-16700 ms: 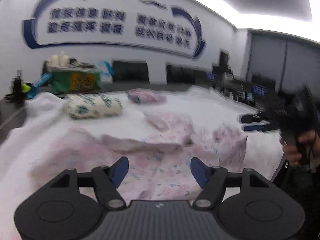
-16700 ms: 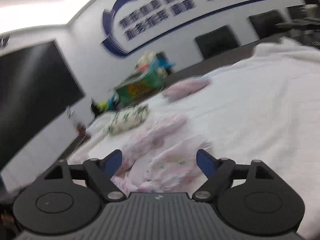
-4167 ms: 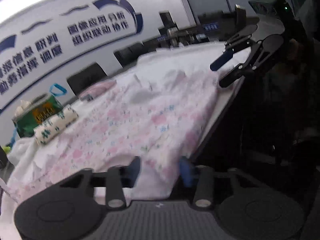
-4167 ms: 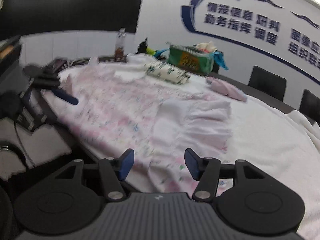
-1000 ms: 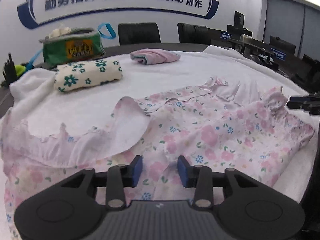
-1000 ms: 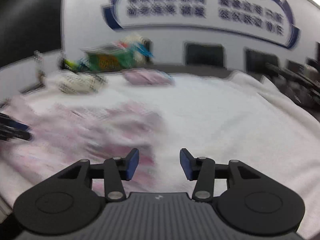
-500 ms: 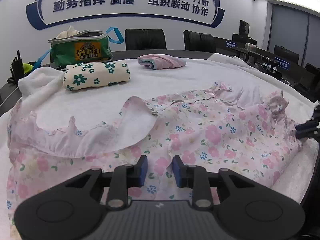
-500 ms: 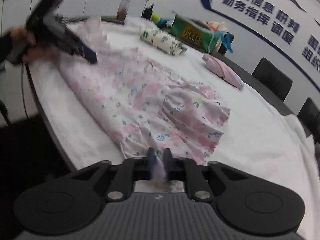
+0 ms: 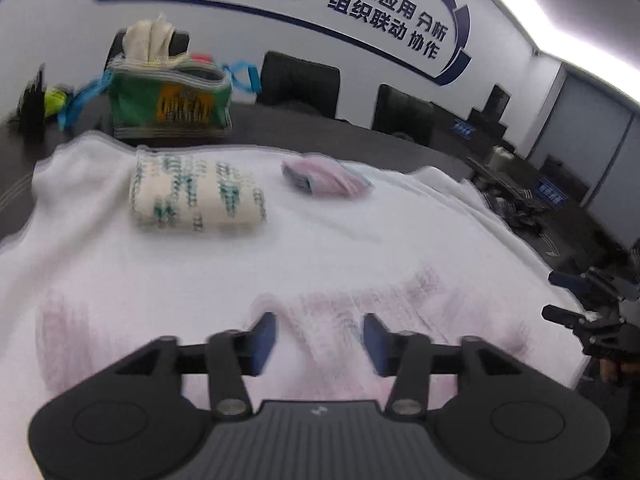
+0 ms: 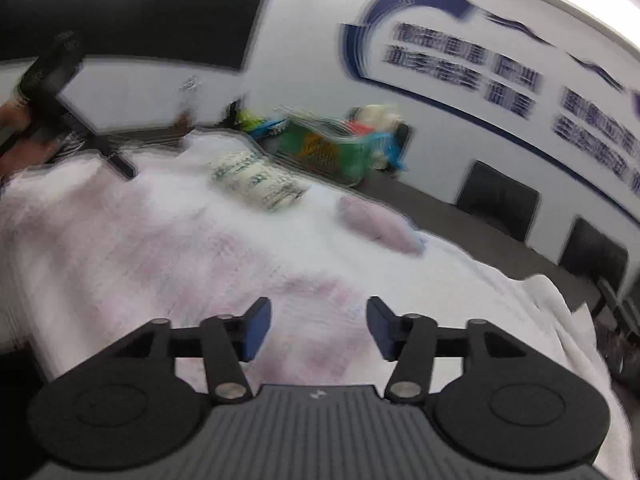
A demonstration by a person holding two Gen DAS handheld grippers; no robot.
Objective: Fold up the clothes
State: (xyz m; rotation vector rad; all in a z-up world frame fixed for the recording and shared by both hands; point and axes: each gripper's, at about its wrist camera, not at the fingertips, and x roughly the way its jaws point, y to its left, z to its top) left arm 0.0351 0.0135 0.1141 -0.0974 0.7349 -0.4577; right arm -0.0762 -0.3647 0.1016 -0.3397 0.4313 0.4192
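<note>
both claws, left claw (image 9: 316, 338) and right claw (image 10: 318, 328), just spread, nothing between them; the pink floral cotton dress (image 10: 140, 256) lies flat below; at 11 o'clock a green zip bag (image 9: 170, 102) (cream cloth (image 9: 150, 38) poking out).

Both the left gripper (image 9: 316, 338) and the right gripper (image 10: 318, 328) have just been opening, and nothing is between their jaws now. The floral garment (image 10: 132, 256) was released and lies on the white cover.

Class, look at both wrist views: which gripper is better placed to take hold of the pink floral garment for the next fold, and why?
Probably neither clearly: the left gripper and the right gripper both have open, empty jaws just above the pink floral garment; their jaws have just been opening. Blur hides its edges.
</note>
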